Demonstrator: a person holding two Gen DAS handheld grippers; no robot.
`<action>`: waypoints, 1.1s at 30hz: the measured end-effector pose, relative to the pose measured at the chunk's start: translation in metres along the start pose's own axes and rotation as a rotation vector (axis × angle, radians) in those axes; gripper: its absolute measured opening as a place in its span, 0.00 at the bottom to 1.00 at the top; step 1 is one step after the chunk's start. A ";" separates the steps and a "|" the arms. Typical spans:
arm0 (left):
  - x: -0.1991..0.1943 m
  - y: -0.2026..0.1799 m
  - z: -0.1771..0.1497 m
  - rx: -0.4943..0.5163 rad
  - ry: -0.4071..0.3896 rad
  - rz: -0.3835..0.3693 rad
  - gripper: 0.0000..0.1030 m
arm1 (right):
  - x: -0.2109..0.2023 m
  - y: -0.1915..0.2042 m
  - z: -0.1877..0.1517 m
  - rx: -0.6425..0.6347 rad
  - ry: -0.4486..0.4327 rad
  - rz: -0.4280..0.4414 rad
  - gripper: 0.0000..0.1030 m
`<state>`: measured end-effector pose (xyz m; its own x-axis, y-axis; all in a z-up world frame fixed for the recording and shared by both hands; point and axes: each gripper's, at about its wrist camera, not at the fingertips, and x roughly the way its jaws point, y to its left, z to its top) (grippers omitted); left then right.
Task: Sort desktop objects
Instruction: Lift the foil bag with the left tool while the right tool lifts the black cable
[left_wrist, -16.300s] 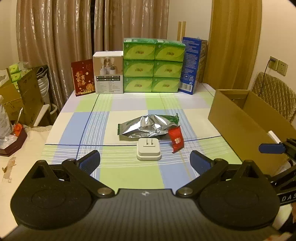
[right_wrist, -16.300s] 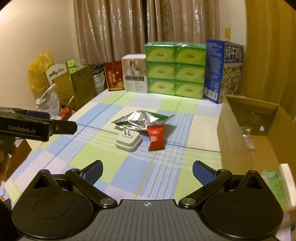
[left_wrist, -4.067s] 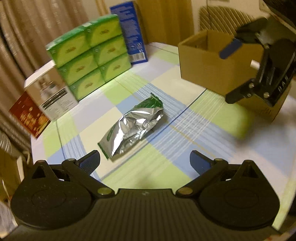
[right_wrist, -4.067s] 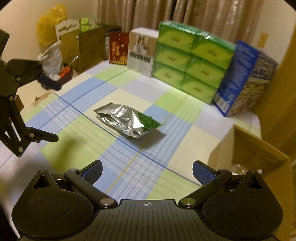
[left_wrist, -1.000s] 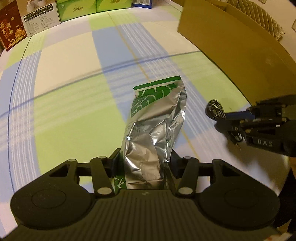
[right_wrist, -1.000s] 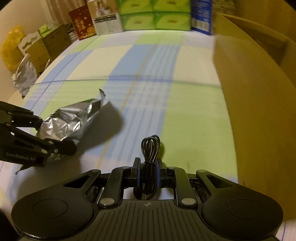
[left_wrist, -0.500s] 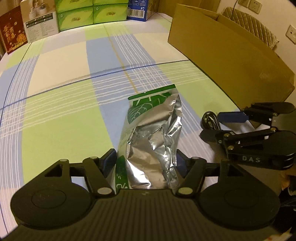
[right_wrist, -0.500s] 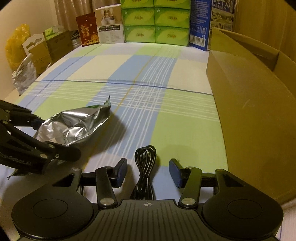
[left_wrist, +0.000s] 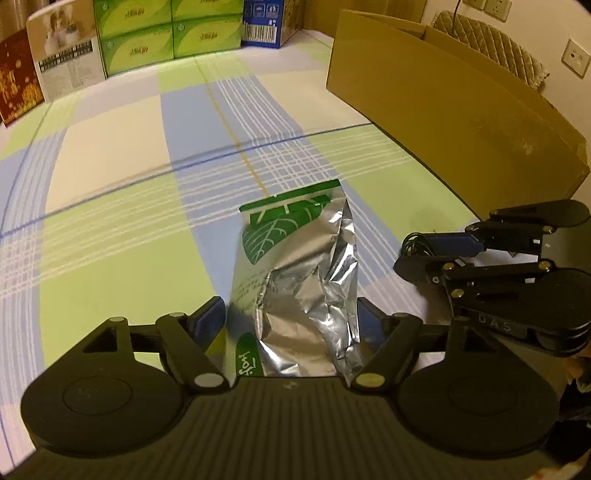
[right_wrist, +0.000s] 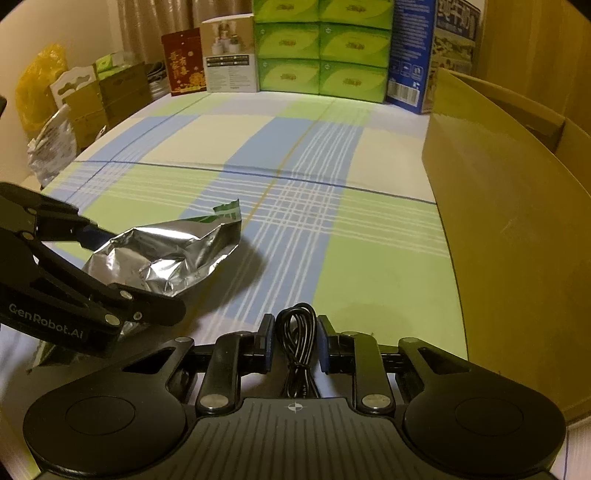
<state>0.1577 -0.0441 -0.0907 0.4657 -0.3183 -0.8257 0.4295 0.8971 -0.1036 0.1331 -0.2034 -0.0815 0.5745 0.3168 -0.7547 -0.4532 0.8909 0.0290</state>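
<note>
A crumpled silver foil bag (left_wrist: 295, 266) with a green leaf print lies flat on the checked tablecloth. My left gripper (left_wrist: 290, 314) is open, with the bag's lower end between its fingers and a small gap on each side. From the right wrist view the bag (right_wrist: 166, 254) sits left of centre inside the left gripper (right_wrist: 133, 271). A coiled black cable (right_wrist: 295, 332) is pinched between the pads of my right gripper (right_wrist: 295, 343), low over the cloth. In the left wrist view the right gripper (left_wrist: 410, 254) and cable (left_wrist: 412, 243) are just right of the bag.
A large open cardboard box (right_wrist: 498, 221) runs along the table's right side, close to the right gripper. At the far edge stand green tissue boxes (right_wrist: 321, 48), a blue carton (right_wrist: 410, 55), a white box (right_wrist: 229, 55) and a red card (right_wrist: 183, 62). Bags and boxes are piled off the left edge.
One second ago the left gripper was shut on the bag; it has since opened. The right gripper let go of the cable half a second ago and has drawn its fingers back in on it.
</note>
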 end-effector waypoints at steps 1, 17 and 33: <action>0.001 0.001 0.000 -0.008 0.007 -0.003 0.71 | -0.001 -0.001 0.000 0.005 0.000 0.001 0.19; -0.012 0.007 0.002 -0.100 -0.059 0.026 0.38 | -0.012 -0.011 0.006 0.099 -0.034 0.007 0.19; -0.015 -0.001 -0.003 -0.094 -0.048 0.016 0.38 | -0.013 -0.014 0.005 0.126 -0.014 0.012 0.03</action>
<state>0.1486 -0.0394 -0.0800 0.5091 -0.3162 -0.8005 0.3483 0.9262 -0.1444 0.1352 -0.2184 -0.0691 0.5797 0.3311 -0.7445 -0.3712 0.9207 0.1205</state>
